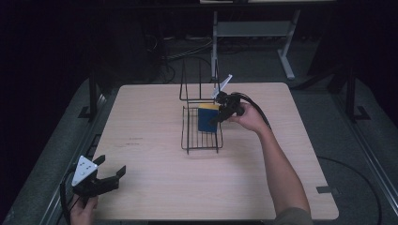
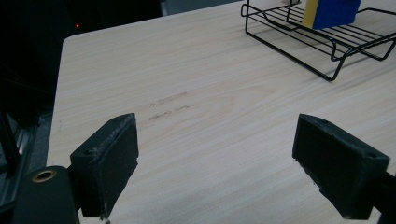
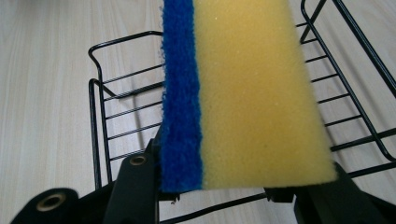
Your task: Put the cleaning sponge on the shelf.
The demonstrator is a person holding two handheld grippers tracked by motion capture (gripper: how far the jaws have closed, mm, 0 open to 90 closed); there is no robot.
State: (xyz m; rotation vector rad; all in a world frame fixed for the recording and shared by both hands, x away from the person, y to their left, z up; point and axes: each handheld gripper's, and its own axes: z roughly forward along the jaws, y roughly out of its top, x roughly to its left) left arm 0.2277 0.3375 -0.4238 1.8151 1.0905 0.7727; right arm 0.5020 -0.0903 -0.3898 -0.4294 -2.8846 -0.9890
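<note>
A yellow sponge with a blue scouring face stands on edge over the black wire rack at the table's middle. My right gripper is shut on the sponge from its right side. In the right gripper view the sponge sticks out from between the jaws, blue layer on the left, above the rack's wire floor. My left gripper hovers at the table's near left corner, open and holding nothing. In the left gripper view its pads stand wide apart over bare wood, with the rack and the sponge far off.
The wooden table has bare room on the left and front. A tall wire frame rises at the rack's far end. Faint marks lie on the wood. Beyond the table are a dark floor, cables and a desk leg.
</note>
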